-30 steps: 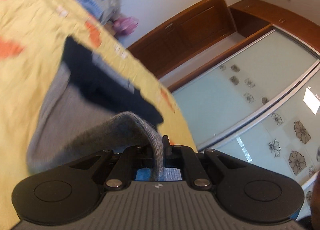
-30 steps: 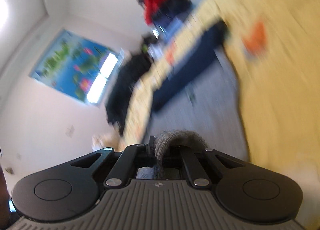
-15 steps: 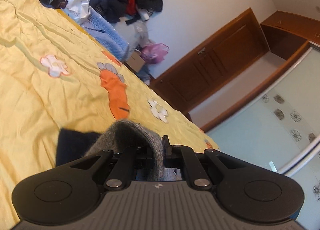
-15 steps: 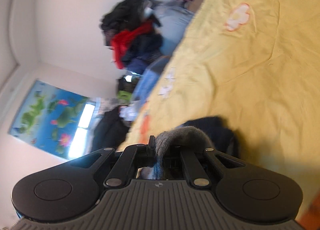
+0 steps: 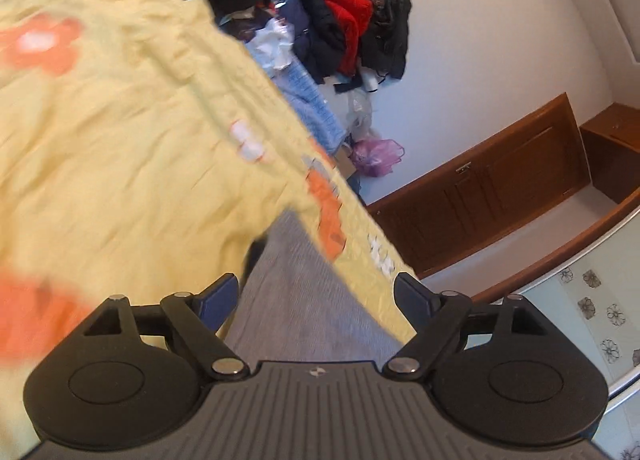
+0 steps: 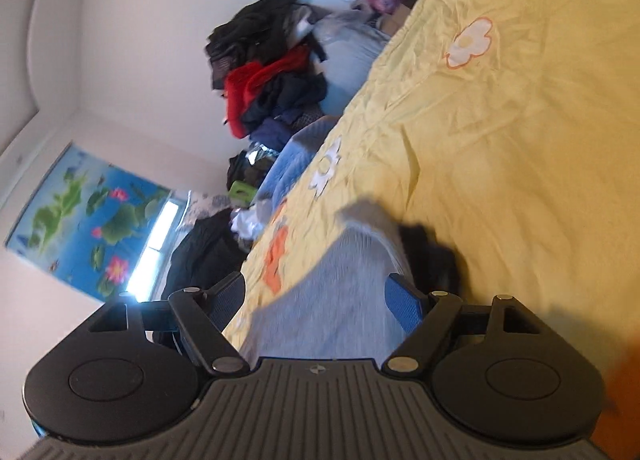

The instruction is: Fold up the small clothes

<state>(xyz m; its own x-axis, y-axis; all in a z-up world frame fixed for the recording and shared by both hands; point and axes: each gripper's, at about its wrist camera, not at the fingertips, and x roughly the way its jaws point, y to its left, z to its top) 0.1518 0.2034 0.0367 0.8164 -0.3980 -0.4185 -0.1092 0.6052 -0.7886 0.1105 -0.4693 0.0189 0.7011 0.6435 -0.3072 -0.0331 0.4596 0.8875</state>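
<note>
Left gripper (image 5: 316, 292) jaws are opening: the pads stand wide apart, with the grey garment (image 5: 304, 296) lying between them but not pressed by either pad. Right gripper (image 6: 316, 292) shows the same condition: jaws opening, pads clear of the cloth, with the garment (image 6: 340, 300) spread directly ahead between them.

Garment location: on the yellow bedspread (image 5: 120, 140), just in front of both grippers. A dark piece (image 6: 432, 256) shows beyond the right gripper's right pad, touching the grey cloth; whether it is part of the same garment cannot be told. The clothes pile (image 5: 340, 28) sits well beyond, against the wall.

Step in hand, as judged: release of a folded edge onto the bed.

Procedure for a clean release:

1. Let both sets of jaws reach full spread before any withdrawal, so that neither pad drags the knit.
2. Withdraw each gripper straight back along its own pointing line. A sideways pull would skew the fold.
3. Keep both hands level with each other during the retreat; uneven motion would twist the edge.
4. Check that the laid edge sits square on the layer beneath. The left view is blurred, so alignment cannot be confirmed there.

Risk: soft knit may cling to a pad and lift with it.
</note>
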